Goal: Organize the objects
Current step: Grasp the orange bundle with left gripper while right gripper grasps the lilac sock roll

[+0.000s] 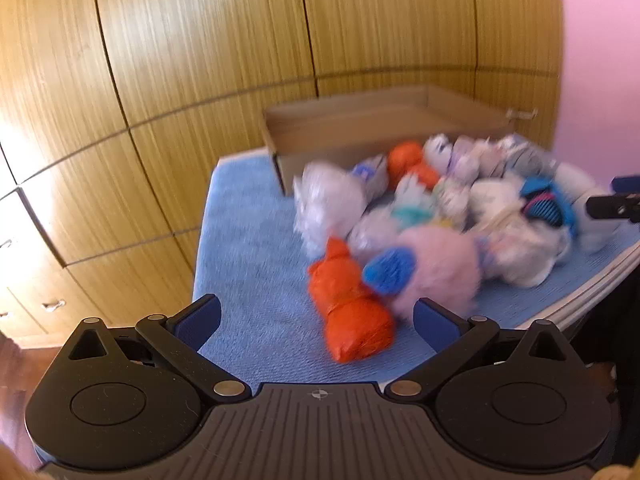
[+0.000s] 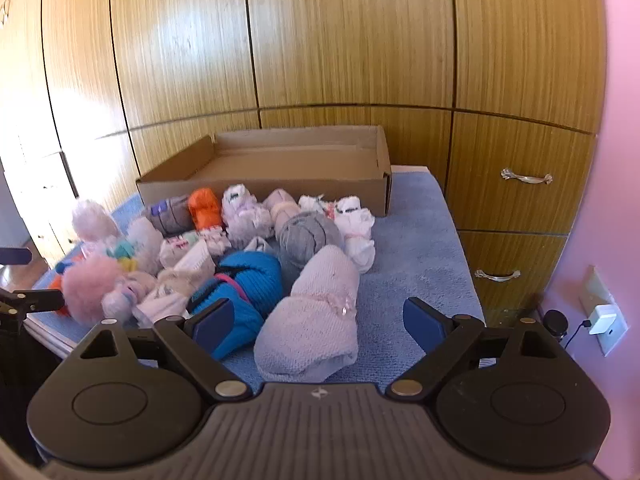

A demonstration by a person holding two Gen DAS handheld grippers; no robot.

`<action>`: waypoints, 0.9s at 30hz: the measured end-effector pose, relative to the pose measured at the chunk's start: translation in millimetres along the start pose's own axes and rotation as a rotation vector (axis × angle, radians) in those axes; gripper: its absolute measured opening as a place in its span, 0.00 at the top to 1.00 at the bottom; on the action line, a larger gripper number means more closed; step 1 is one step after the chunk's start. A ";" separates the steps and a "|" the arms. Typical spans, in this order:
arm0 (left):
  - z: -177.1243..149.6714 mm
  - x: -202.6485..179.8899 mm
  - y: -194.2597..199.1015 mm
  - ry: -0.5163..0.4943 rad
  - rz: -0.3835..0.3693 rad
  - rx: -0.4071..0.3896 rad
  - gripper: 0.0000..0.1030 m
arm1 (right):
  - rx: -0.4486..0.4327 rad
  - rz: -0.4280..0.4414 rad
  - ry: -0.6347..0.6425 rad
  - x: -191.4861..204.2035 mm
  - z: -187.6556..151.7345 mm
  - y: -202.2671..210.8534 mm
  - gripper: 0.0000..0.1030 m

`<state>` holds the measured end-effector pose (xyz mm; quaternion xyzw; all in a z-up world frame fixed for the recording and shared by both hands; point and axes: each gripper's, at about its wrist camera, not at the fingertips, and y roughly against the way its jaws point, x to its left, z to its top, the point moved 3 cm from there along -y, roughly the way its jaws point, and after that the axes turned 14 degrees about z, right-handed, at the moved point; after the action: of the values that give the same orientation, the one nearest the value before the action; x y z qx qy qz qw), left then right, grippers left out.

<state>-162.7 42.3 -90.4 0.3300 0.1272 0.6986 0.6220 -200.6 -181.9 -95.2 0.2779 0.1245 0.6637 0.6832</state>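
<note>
At twelve o'clock from my right tongs stands the empty cardboard box on the blue-covered counter; rolled sock bundles lie heaped before it. Both tongs gape, holding nothing. My left tongs face the orange bundle, the right the pale pink roll. I judge each is best pinched across its middle, so it stays rolled. No legible writing or brand shows.

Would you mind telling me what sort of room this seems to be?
Probably a bedroom: wooden wardrobe doors fill the back wall, drawers with metal handles stand beside them, and rolled socks lie piled on a blue towel before an open cardboard box.
</note>
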 end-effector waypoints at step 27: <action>7.0 8.8 -31.0 0.085 -0.056 0.084 0.62 | 0.034 0.090 -0.047 -11.9 -6.9 -6.8 0.57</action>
<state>-134.1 55.1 -100.7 0.3223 0.1920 0.6884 0.6207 -199.7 -191.8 -106.9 0.3101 0.1069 0.6847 0.6509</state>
